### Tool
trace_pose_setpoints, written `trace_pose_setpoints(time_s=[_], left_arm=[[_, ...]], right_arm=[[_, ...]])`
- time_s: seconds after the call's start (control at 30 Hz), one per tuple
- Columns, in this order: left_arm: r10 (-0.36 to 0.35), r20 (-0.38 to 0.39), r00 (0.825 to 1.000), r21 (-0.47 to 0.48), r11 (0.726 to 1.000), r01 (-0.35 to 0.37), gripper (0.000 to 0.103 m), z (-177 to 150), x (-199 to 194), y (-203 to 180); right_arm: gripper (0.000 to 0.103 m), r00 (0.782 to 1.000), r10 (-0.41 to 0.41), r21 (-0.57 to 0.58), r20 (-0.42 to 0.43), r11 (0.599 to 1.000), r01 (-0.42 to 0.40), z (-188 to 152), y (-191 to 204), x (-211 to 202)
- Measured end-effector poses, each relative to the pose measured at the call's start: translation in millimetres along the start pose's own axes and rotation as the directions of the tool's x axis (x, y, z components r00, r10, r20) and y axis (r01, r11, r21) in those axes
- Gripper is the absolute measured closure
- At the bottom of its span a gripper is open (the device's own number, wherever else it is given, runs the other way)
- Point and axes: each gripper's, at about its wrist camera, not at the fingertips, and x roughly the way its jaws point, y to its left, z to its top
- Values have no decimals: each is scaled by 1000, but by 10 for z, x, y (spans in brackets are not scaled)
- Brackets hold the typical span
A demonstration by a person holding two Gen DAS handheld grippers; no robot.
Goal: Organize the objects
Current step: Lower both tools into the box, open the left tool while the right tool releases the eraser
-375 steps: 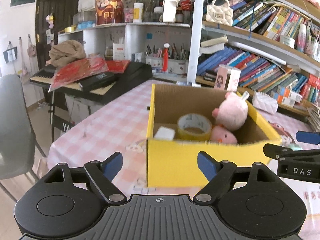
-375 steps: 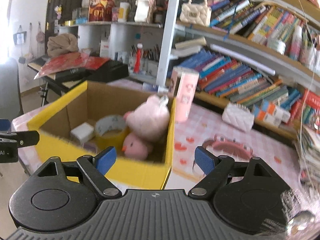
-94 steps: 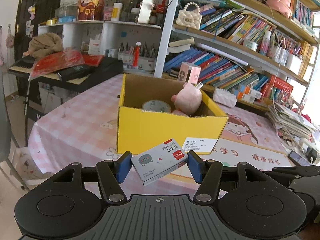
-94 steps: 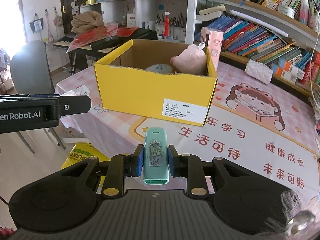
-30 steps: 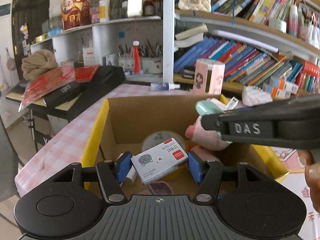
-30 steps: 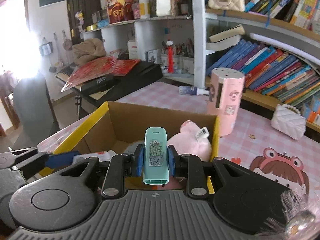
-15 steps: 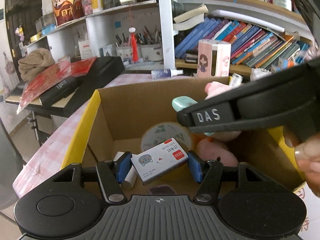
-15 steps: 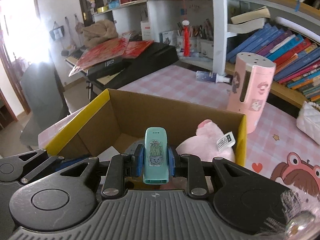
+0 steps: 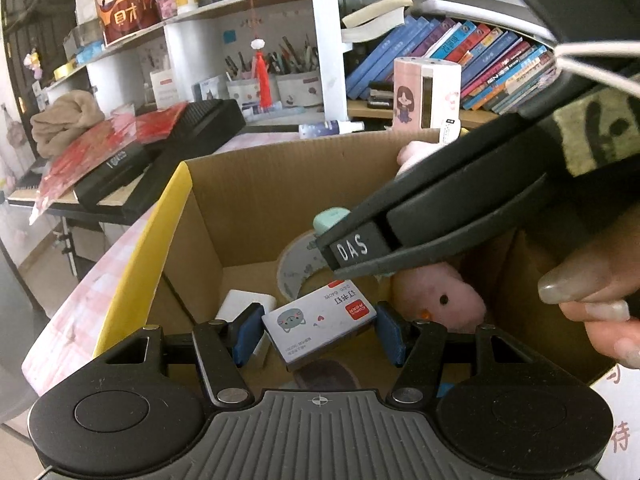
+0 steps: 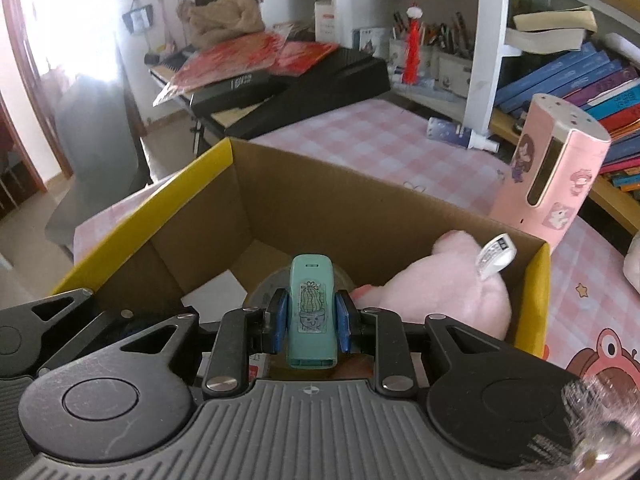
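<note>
A yellow cardboard box (image 9: 140, 264) stands on the pink checked table; it also shows in the right wrist view (image 10: 160, 208). My left gripper (image 9: 318, 330) is shut on a small grey-white staples box (image 9: 320, 322) and holds it low inside the box. My right gripper (image 10: 311, 324) is shut on a teal stapler (image 10: 311, 312) with a cactus sticker, held over the box's middle. In the left wrist view the right gripper crosses above, with the teal stapler's tip (image 9: 330, 216) showing. Inside lie a tape roll (image 9: 296, 264), a pink plush toy (image 10: 444, 288) and a white block (image 9: 244, 302).
A pink cylindrical dispenser (image 10: 552, 168) stands behind the box's far right corner. A small spray bottle (image 10: 460, 134) lies on the table beyond. A black keyboard (image 10: 296, 88) with red papers is at the far left. Bookshelves (image 9: 480, 56) line the back.
Both grippers have moved forward and down into the box with their objects still held. The right gripper now crosses closer over the left one.
</note>
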Motion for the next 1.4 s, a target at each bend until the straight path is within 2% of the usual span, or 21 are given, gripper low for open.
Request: trace_pose_setpoints(time_s=[0.27,0.37,0.73,0.83,0.93,1.17,1.4], left_arm=[[7,6,1000,-11,1000,-7,41,-4,-27,27],[11,11,1000,-11,1000,-11,35,-4,-56,32],[4,24,1000,-16,1000,-3,31,-48,-170,61],[-2,32,999,-15,1000,2,31,-56,-209,77],[-5,43,999,-14,1000,6,31,-74,-257,89],[-18,84,996,-24,999,20,29,-95,-435,127],[-41,139,989,-33,998,46,25,-147,-706,146]], right_arm=[[80,998,-15,-31,-64,999,13,14,41,118],[80,995,-16,-39,-96,999,12,21,50,173],[80,990,-24,-98,-139,995,10,15,131,233],[79,992,-38,-108,-118,994,25,9,151,190],[70,995,-61,-116,-75,992,52,9,188,67],[70,997,-70,-59,28,996,72,-71,257,-303],[70,984,-129,21,119,992,127,-254,323,-738]])
